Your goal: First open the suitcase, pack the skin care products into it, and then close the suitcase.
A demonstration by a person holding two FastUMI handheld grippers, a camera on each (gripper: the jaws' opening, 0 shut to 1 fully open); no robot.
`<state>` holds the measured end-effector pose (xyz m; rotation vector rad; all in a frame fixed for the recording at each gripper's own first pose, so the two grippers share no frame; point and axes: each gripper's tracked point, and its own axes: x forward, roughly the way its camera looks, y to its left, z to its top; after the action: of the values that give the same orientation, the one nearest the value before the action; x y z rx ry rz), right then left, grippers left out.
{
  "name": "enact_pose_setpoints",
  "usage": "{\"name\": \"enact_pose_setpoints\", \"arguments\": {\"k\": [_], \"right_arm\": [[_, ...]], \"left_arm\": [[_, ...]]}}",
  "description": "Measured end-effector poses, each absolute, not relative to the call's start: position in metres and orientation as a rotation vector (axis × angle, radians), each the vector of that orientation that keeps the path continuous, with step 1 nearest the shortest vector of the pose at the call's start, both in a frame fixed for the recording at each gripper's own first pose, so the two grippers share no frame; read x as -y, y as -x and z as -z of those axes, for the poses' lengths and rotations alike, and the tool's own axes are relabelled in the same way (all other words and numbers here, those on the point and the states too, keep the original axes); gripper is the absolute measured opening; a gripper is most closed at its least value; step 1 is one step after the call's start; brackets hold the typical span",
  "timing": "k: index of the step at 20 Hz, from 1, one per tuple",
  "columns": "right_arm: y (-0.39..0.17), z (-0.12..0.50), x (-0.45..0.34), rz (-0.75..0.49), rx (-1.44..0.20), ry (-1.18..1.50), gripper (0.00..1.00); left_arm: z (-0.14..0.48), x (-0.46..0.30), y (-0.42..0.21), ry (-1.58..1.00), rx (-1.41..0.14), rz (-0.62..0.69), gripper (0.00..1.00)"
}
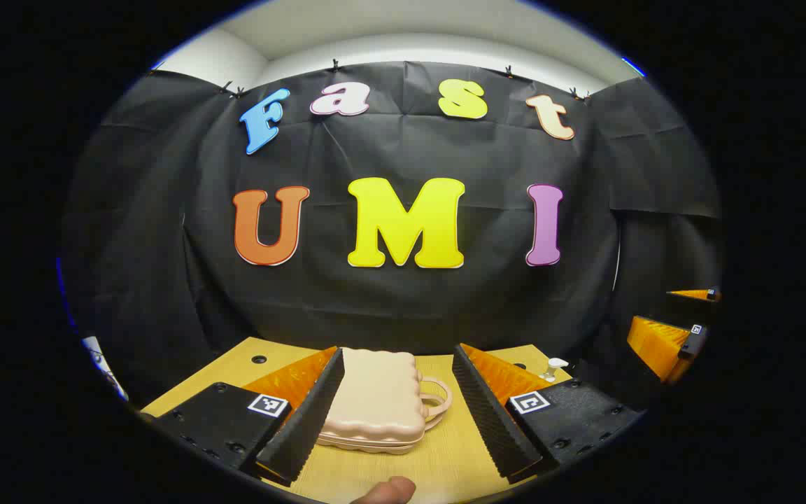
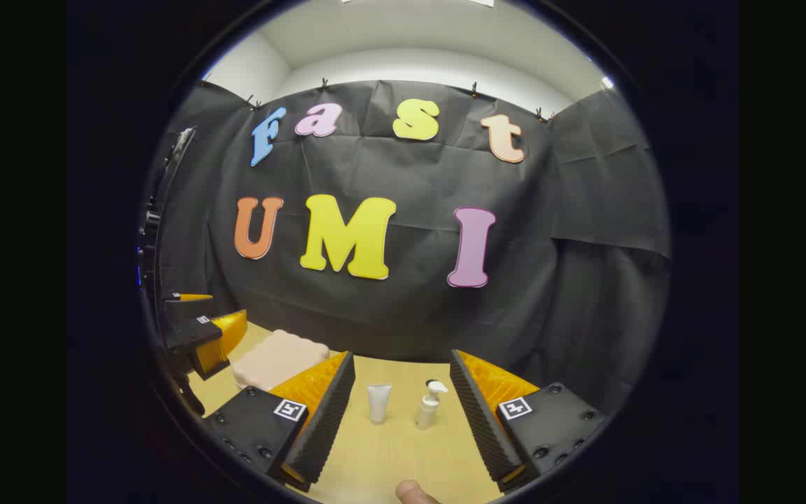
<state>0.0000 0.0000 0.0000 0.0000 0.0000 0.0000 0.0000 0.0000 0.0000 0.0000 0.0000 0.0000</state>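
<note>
A small pale pink suitcase point(image 1: 375, 402) lies flat and closed on the wooden table point(image 1: 445, 455), its handle toward the right. My left gripper point(image 1: 399, 413) hangs open above the table's near side, the suitcase lying ahead between its fingers, untouched. In the right gripper view the suitcase point(image 2: 277, 358) sits at the left. A white tube point(image 2: 378, 403) and a white pump bottle point(image 2: 429, 406) stand upright side by side on the table. My right gripper point(image 2: 403, 413) is open, with both products ahead between its fingers. The pump bottle's top point(image 1: 555, 365) peeks out beyond my left gripper's right finger.
The other gripper shows at each view's edge: the right one point(image 1: 669, 336) at the right in the left gripper view, the left one point(image 2: 196, 336) at the left in the right gripper view. Black cloth walls close the table's back. A fingertip point(image 1: 389, 490) shows at the bottom.
</note>
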Motion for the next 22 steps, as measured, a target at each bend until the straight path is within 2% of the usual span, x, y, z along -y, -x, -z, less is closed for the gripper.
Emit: {"name": "enact_pose_setpoints", "arguments": {"k": [7,17,22], "right_arm": [[-0.037,-0.005,0.020,0.041,-0.009,-0.026,0.81],[-0.056,0.005,0.009,-0.049,-0.030,0.008,0.80],[-0.057,0.018,0.028,-0.035,-0.051,0.020,0.81]], "left_arm": [[-0.011,0.021,-0.018,-0.001,0.036,0.029,0.99],[-0.002,0.030,-0.022,-0.012,0.028,-0.004,0.99],[0.016,0.032,-0.031,-0.057,0.002,-0.019,0.99]]}}
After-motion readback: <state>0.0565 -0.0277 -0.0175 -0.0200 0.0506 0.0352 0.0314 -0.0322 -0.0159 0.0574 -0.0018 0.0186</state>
